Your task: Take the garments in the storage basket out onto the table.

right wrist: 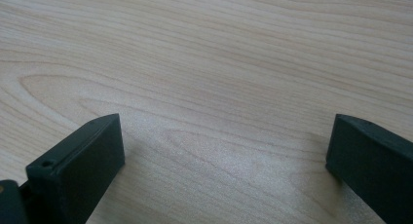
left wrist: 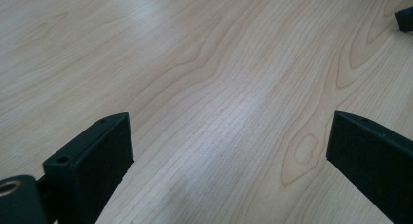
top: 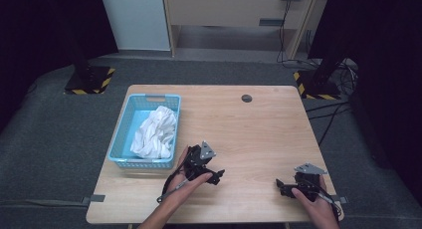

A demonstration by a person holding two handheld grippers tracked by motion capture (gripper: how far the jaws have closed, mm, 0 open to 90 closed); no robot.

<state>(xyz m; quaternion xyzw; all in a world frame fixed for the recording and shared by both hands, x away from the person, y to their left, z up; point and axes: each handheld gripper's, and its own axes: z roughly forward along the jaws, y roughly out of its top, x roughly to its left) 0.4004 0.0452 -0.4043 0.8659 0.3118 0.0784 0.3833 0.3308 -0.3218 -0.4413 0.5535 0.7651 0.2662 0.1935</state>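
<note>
The wooden table [top: 259,139] takes up most of the high view, and it's mostly bare, which makes sense if whatever's in the bin is meant to come out onto it. Over at about 9 o'clock from the table's middle sits the blue basket [top: 125,120], pushed up against the left edge so the open wood is free. Inside it is a crumpled white cloth [top: 155,132], bunched toward the right and near wall of the basket, basically the side closest to the grippers, so my guess is that's the thing to be grabbed.

Left gripper [top: 215,175] is around 7 o'clock from the table centre, just beside the basket's near right corner but not touching it. Its jaws are spread wide with nothing between them, just wood grain in the left gripper view [left wrist: 229,136]. Right gripper [top: 281,185] rests down at 5 o'clock, well apart from the basket, jaws also spread and empty over bare wood [right wrist: 224,141]. Looks like a ready pose to me, both parked low and pointing inward.

Tiny thing: a dark round cap [top: 246,98] at 12 o'clock, near the far edge.
</note>
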